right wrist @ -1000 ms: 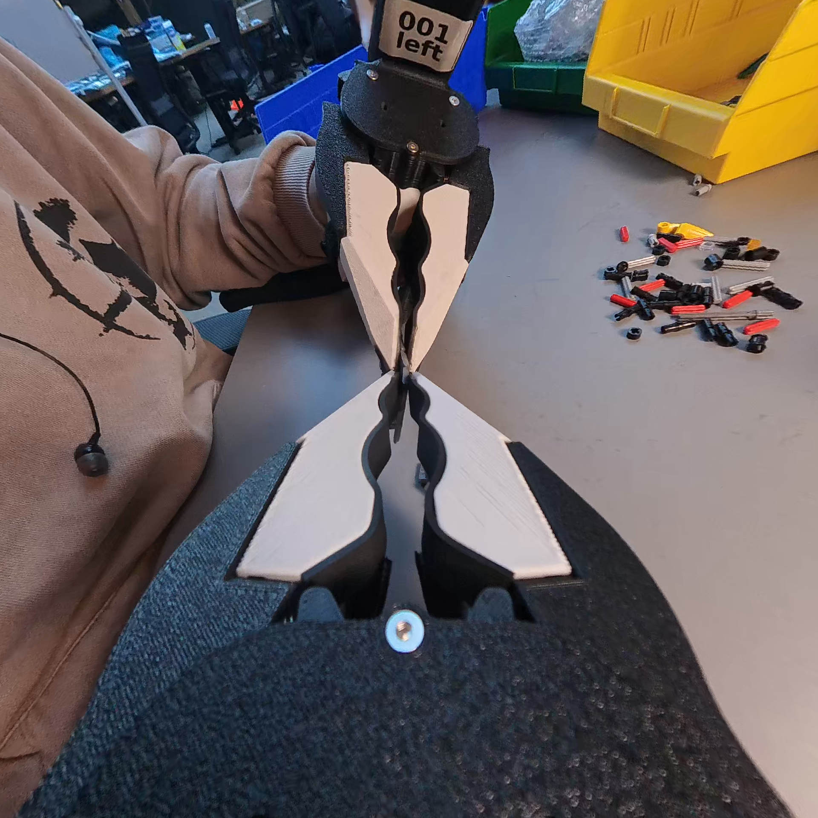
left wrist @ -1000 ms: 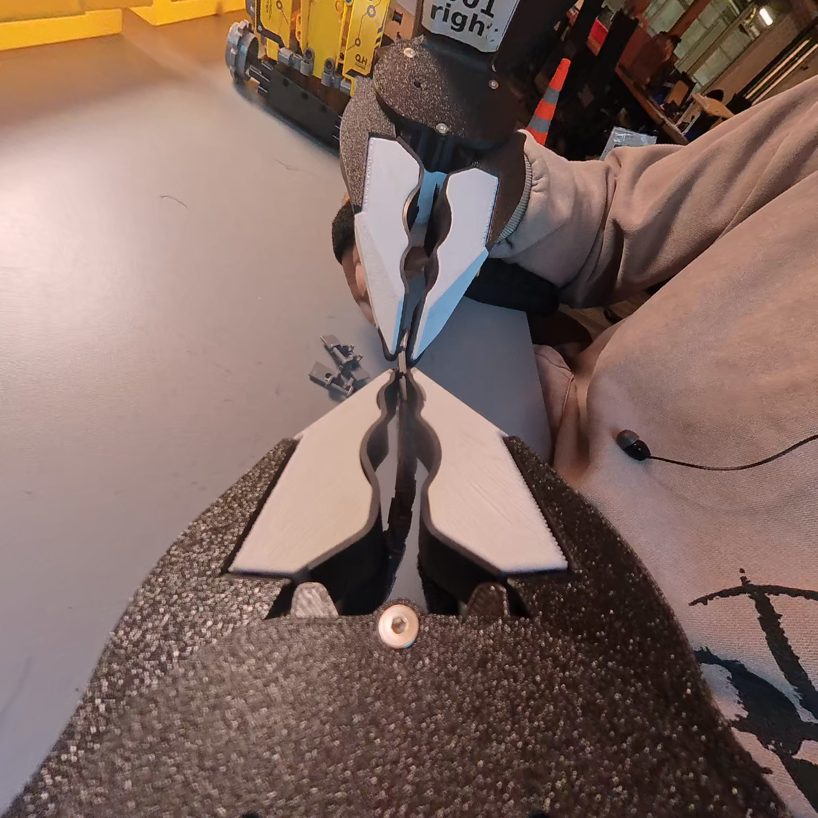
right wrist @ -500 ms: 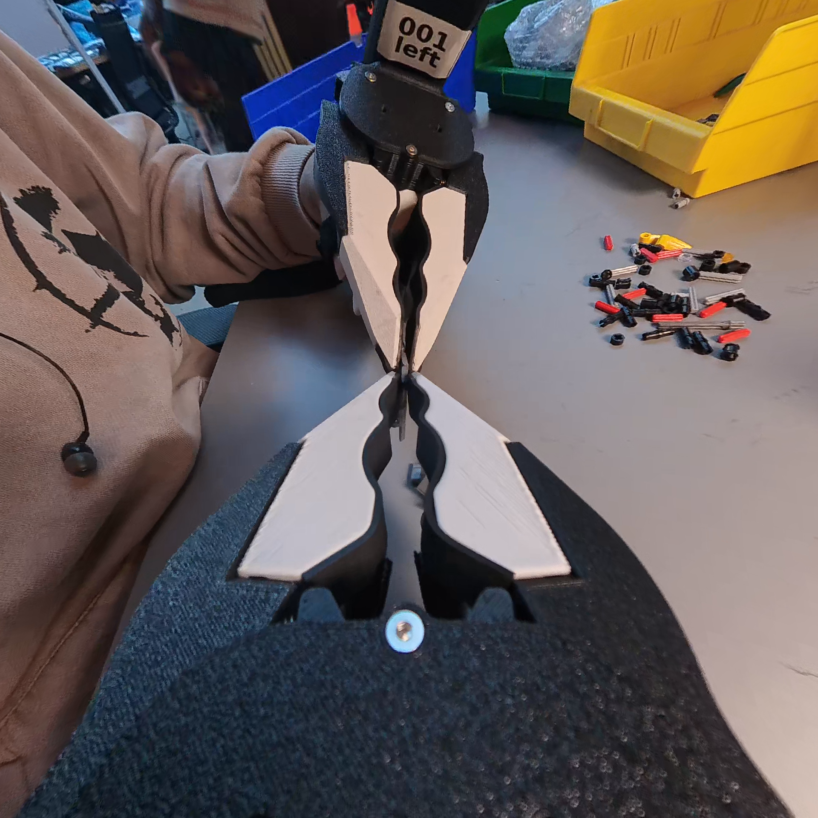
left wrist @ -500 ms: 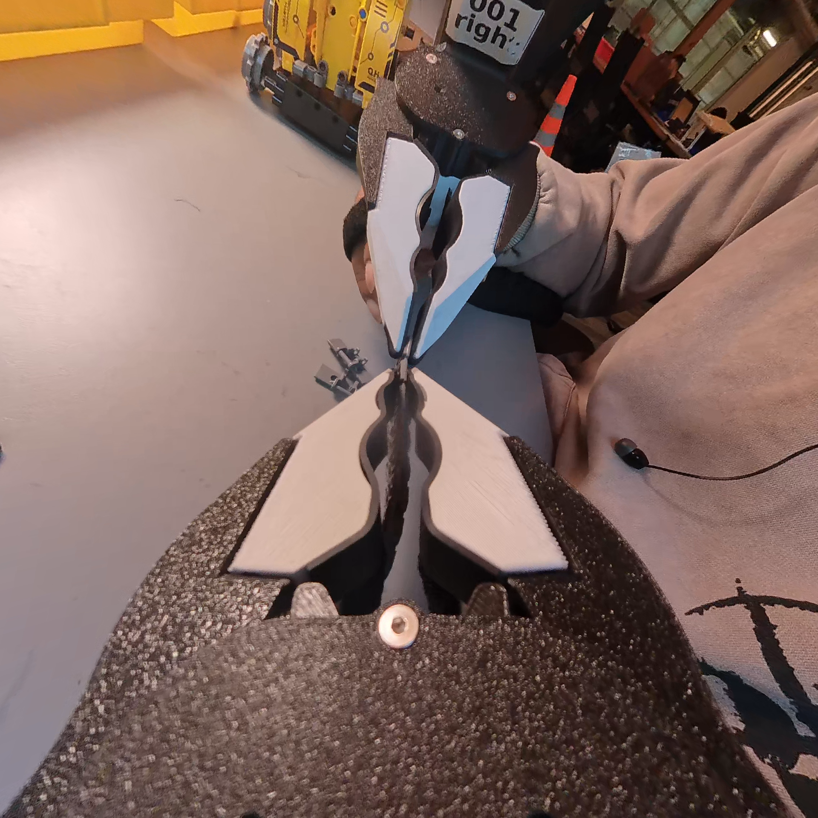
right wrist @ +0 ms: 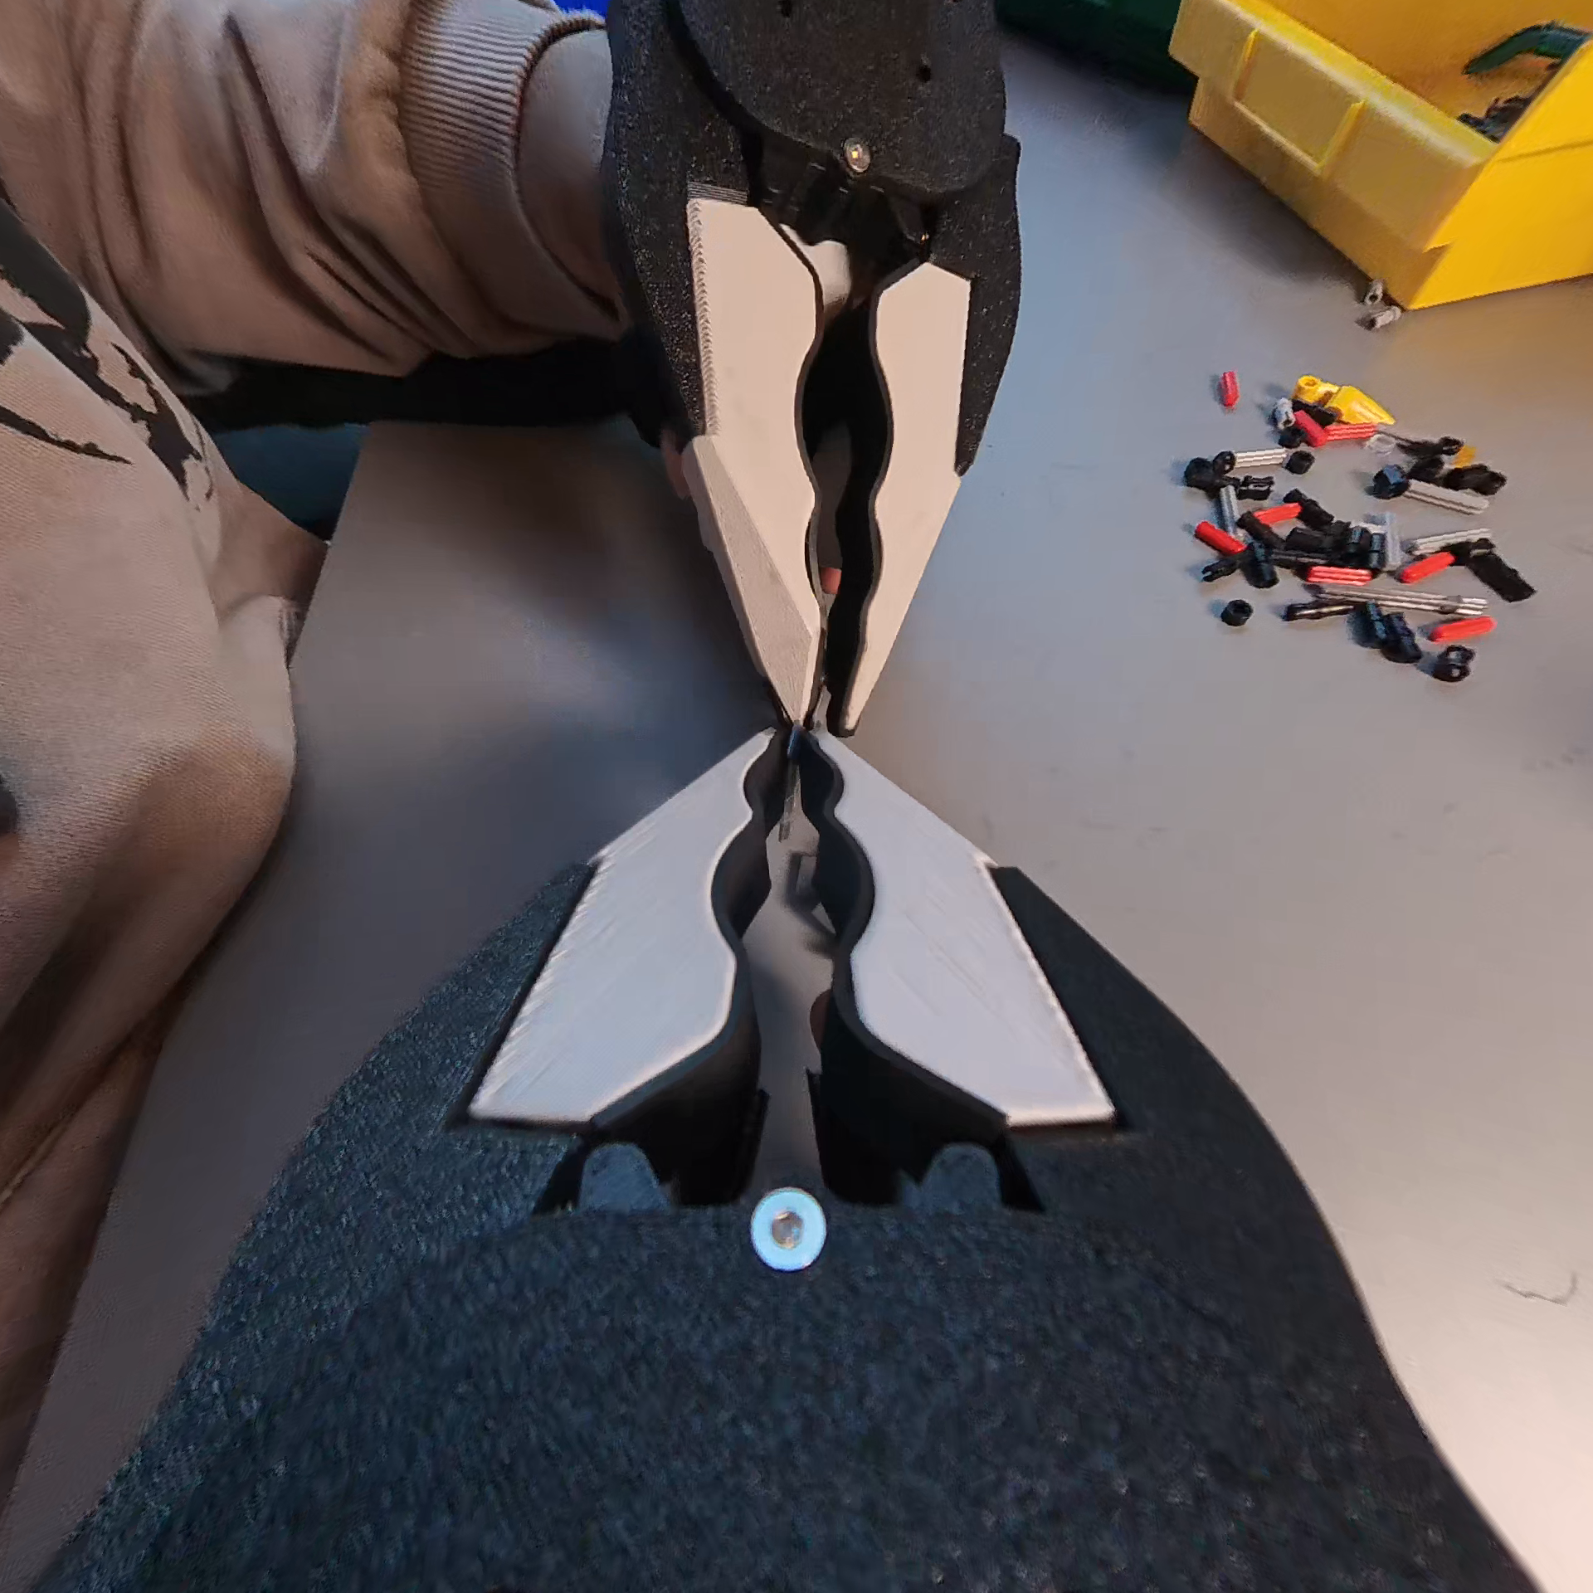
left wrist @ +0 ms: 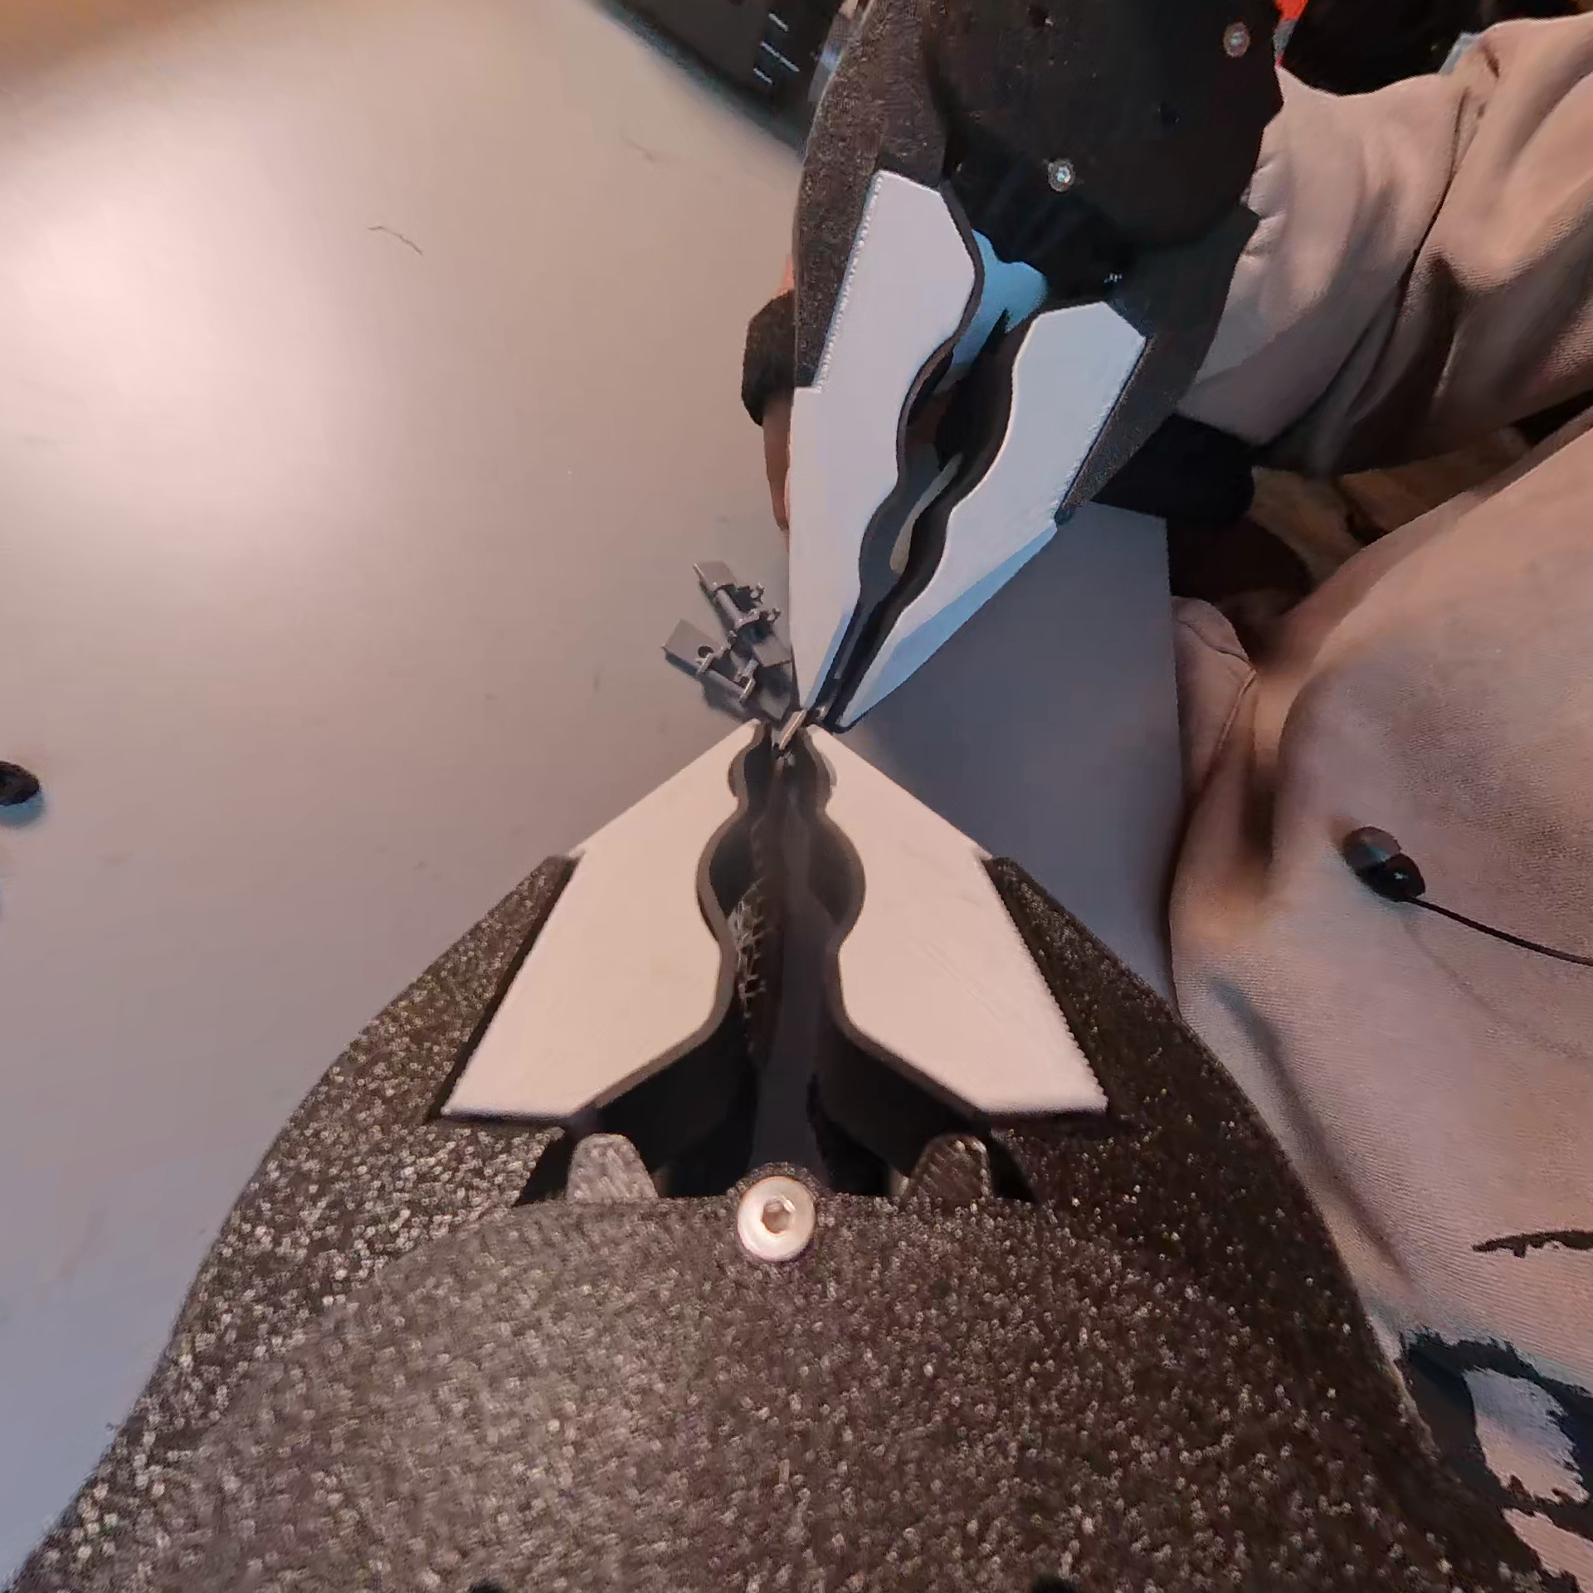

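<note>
Left hand-held gripper (left wrist: 789, 748) and right hand-held gripper (right wrist: 797, 743) meet tip to tip near the worktop's (right wrist: 1077, 862) near edge, both closed on one small grey pin (left wrist: 786, 731); loose plastic pieces (right wrist: 1345, 534) lie towards the right edge

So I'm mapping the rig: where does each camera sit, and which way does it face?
Left wrist view: on the left gripper, facing the right gripper, grey parts, sleeve.
Right wrist view: on the right gripper, facing the left gripper, loose small pieces, yellow bin.
Shared: tips meeting over the grey table.
</note>
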`<state>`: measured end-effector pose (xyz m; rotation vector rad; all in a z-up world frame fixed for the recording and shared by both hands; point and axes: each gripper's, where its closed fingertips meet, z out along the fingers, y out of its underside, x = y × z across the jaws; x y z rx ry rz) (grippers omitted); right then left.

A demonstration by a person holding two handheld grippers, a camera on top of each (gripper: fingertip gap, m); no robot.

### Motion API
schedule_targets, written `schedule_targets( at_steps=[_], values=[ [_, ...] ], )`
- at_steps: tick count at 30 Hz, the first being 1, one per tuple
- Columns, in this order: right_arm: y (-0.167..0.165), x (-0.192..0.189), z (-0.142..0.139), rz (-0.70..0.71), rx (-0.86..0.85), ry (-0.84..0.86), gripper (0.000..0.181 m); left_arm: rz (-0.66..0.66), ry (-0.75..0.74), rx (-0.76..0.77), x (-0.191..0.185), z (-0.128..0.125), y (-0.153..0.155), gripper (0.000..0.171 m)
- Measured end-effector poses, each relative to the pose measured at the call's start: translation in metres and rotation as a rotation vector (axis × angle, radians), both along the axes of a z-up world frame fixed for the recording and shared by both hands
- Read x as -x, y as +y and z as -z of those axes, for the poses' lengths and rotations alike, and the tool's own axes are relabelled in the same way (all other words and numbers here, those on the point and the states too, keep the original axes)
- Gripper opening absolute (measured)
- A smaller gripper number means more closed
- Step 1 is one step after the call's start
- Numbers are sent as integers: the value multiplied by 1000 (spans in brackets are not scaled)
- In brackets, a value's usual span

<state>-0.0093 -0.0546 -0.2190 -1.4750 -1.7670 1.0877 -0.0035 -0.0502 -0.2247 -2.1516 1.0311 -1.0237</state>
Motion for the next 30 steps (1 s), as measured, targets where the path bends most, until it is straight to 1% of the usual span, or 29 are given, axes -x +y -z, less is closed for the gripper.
schedule_targets(
  at_steps=[6, 15, 16, 17, 18, 19, 20, 21, 22, 23, 24, 26, 27, 29, 30],
  values=[
    [0, 0, 2, -9, -137, -7, 0, -4, 5, -1, -1, 1, 1, 3],
    [-3, -3, 2, -41, -284, -12, 0, 7, 6, -10, -4, 2, 0, 2],
    [-3, -3, 2, -40, -302, -8, 0, 5, 6, -12, -4, 2, 0, 2],
    [-4, -3, 2, -46, -310, -7, 0, -32, 24, -32, -2, 4, 7, 2],
    [-29, -4, -3, -179, -237, 40, 0, -138, 76, -84, 8, 7, 26, 2],
    [-74, 3, -23, -306, -90, 153, 0, -154, 85, -88, 11, 5, 35, 2],
    [-72, 7, -2, -314, -277, 79, 0, -120, 101, -112, 9, 1, 33, 2],
    [-48, 5, -7, -232, -284, 96, 0, -56, 79, -114, 0, -4, 19, 2],
    [-24, -3, -28, -151, -224, 150, 0, -18, 60, -116, -4, -4, 10, 2],
    [-14, -8, -45, -117, -178, 197, 0, -21, 38, -105, -3, -4, 8, 2],
    [-9, -9, -55, -87, -114, 238, 0, -55, 37, -104, 2, -7, 14, 2],
    [-4, -8, -52, -64, -80, 239, 0, -62, 54, -112, 8, -9, 18, 2],
    [-2, -8, -55, -56, -68, 248, 0, -66, 41, -111, 7, -10, 19, 2],
    [16, -10, -64, 12, -44, 289, 0, -67, 7, -97, 6, -12, 19, 2],
    [24, -12, -63, 43, -41, 280, 0, -61, -2, -94, 5, -12, 18, 2]
  ],
)
